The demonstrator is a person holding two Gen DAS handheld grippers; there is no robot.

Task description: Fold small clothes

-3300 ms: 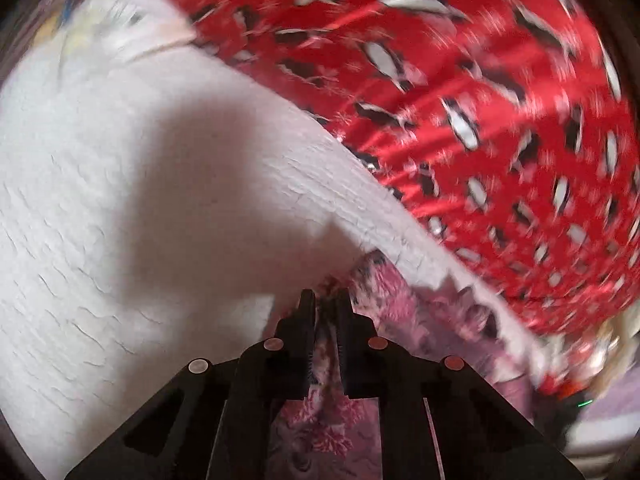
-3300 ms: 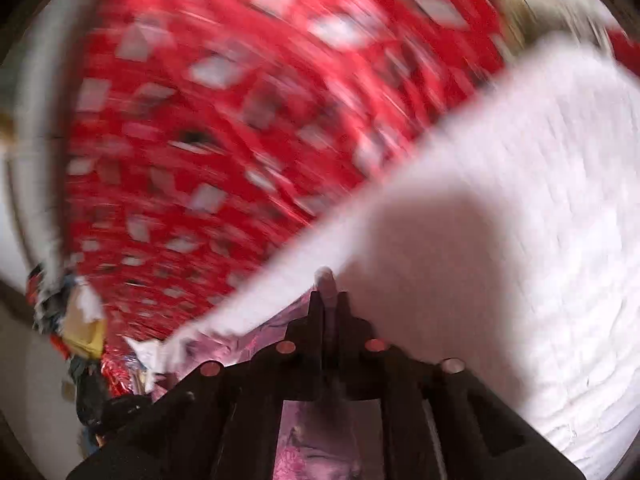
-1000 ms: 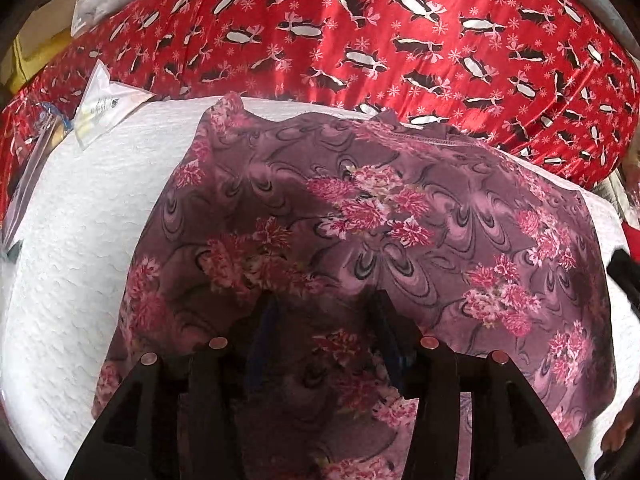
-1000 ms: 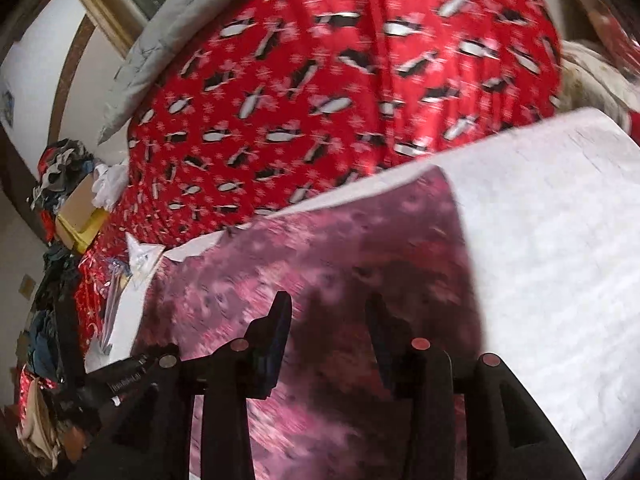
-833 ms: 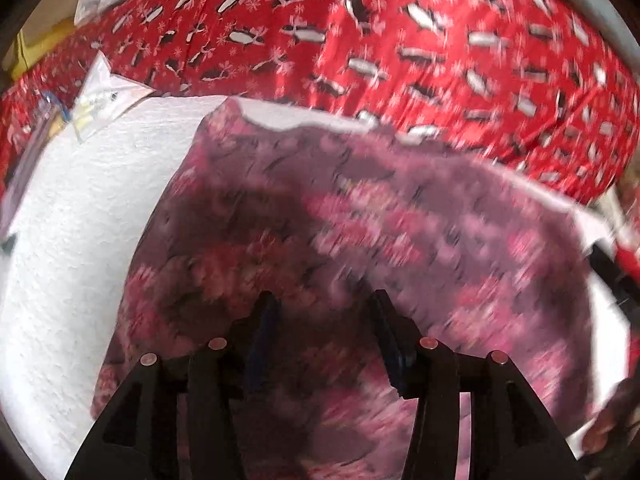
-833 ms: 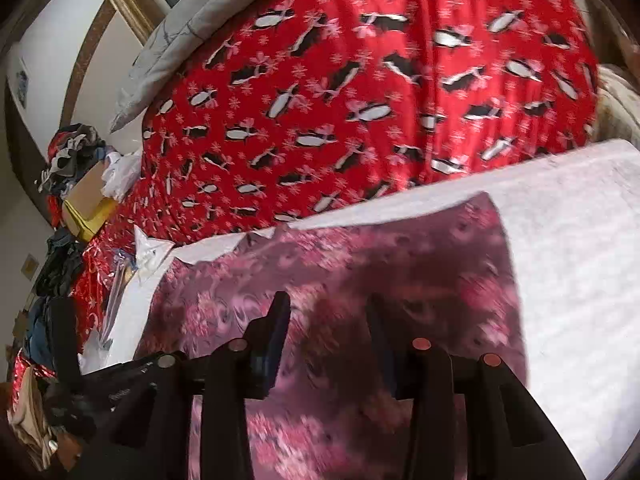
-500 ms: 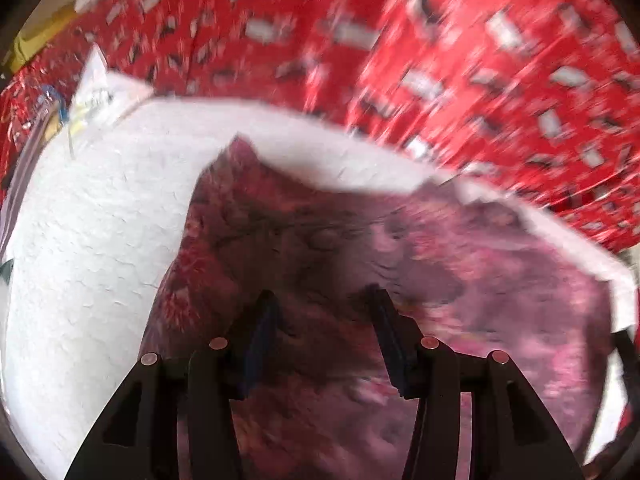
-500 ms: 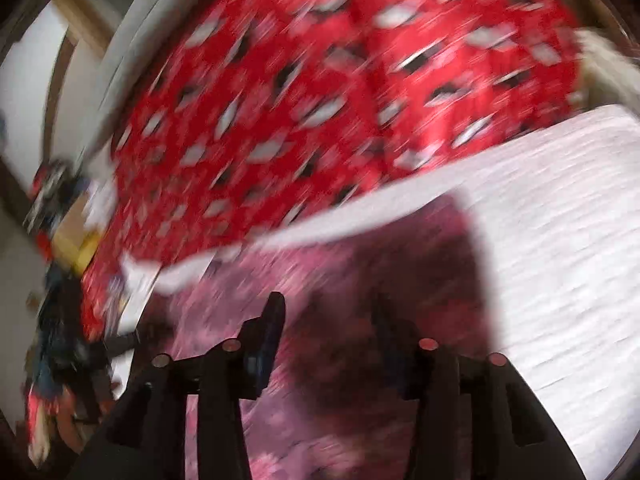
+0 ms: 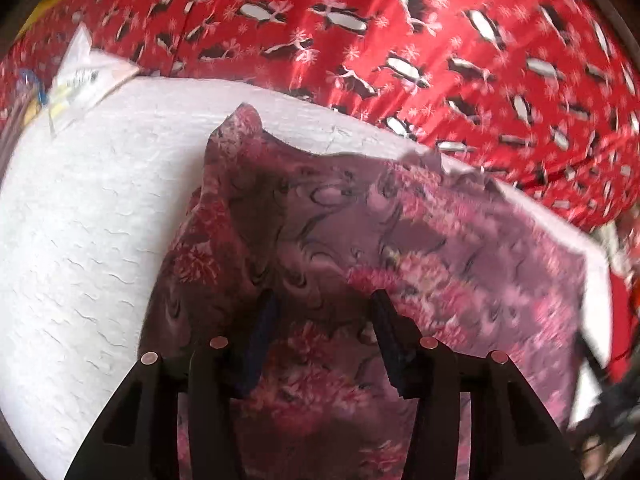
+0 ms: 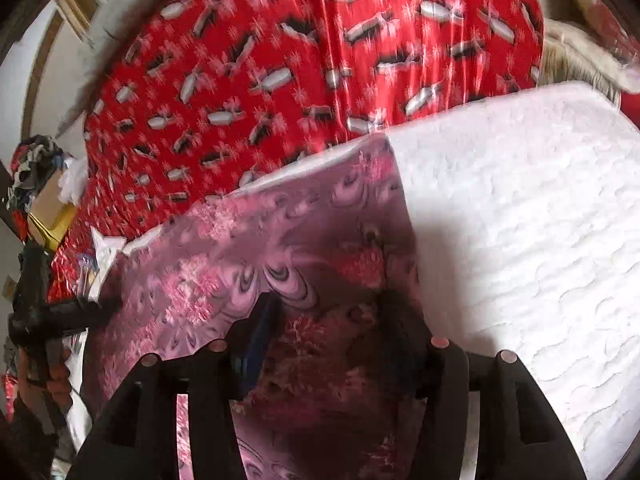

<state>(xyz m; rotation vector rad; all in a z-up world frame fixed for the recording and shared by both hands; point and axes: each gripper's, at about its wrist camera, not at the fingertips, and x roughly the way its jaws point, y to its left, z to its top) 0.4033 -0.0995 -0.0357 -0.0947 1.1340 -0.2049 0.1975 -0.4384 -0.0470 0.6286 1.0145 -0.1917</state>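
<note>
A mauve garment with pink flowers (image 9: 360,240) lies spread on a white quilted pad (image 9: 88,216). My left gripper (image 9: 322,304) is open and empty, just above the garment's near left part. The same garment (image 10: 248,264) shows in the right wrist view, its right edge running along the white pad (image 10: 520,240). My right gripper (image 10: 328,312) is open and empty over the garment's near right part. The left gripper (image 10: 60,312) also shows at the left edge of that view.
A red bedspread with a penguin pattern (image 9: 400,40) lies beyond the pad. A plastic packet (image 9: 80,76) rests at the pad's far left corner. A pile of clutter and a yellow box (image 10: 44,200) stand at the far left of the right wrist view.
Both grippers were shut on the garment 3.3 s ago; they stand open with the garment laid flat. In the last second both have dropped closer over the cloth.
</note>
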